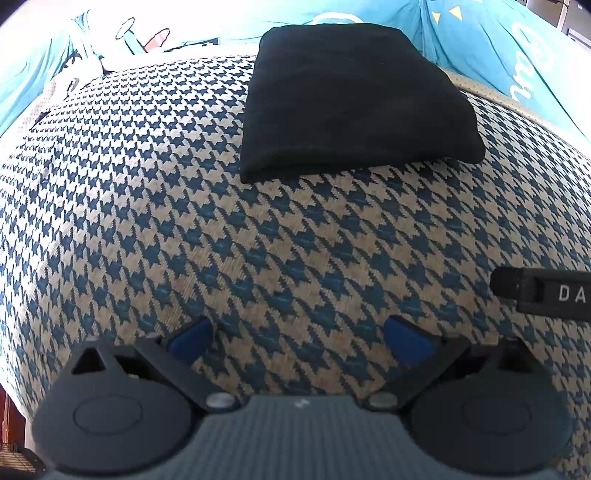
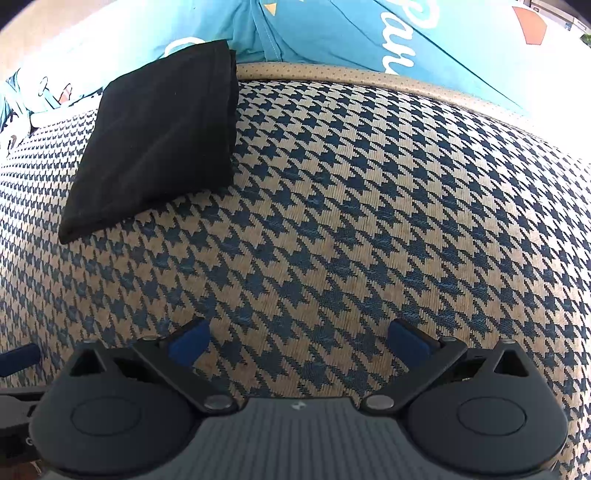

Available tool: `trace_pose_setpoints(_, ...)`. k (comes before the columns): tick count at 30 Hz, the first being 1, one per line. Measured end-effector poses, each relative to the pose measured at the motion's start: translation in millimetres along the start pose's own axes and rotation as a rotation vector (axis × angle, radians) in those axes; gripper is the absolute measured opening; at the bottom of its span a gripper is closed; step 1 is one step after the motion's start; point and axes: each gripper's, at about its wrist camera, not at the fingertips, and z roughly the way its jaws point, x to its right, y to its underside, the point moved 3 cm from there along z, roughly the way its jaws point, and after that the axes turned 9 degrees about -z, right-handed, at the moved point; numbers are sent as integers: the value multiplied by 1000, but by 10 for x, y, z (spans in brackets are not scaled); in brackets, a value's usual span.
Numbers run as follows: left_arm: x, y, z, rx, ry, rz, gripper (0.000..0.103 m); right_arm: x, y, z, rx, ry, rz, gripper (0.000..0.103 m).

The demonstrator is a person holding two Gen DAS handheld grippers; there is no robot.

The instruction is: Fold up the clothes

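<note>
One garment folded, more waiting.
Your left gripper (image 1: 300,338) and right gripper (image 2: 297,338) both hover with jaws released, empty; the black garment (image 1: 354,99) lies folded on the houndstooth surface (image 1: 258,240), teal clothes (image 2: 332,29) beyond remain unfolded.

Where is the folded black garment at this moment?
The folded black garment lies flat on the houndstooth cover, near its far edge beside the teal bedding. It sits upper centre in the left wrist view and upper left in the right, clear of both grippers.
</note>
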Motion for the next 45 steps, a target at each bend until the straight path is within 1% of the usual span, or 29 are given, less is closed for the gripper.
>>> trace_pose_setpoints(3,6,7,-8,11,-10,7,103,-7,-12,-39,19,1,2,103)
trace_pose_setpoints(10,-9,-1,-67,4,-20,-3,103,-32,-61,-184,71,37,-36,103)
trace_pose_setpoints(15,31,-28,-202,55,-34,-6,103,-4,-83,-288,106,23,-9,103)
trace_pose_setpoints(20,75,-63,-358,99,-30,-14,103,18,-108,-382,133,14,8,103)
trace_pose_setpoints(28,113,-67,-530,143,-17,-17,103,21,-103,-463,144,5,18,103)
trace_pose_setpoints(32,113,-55,-573,153,-18,-22,103,5,-96,-493,150,-1,13,103)
trace_pose_setpoints(45,94,8,-571,136,-35,-35,103,7,-70,-516,153,-6,14,103)
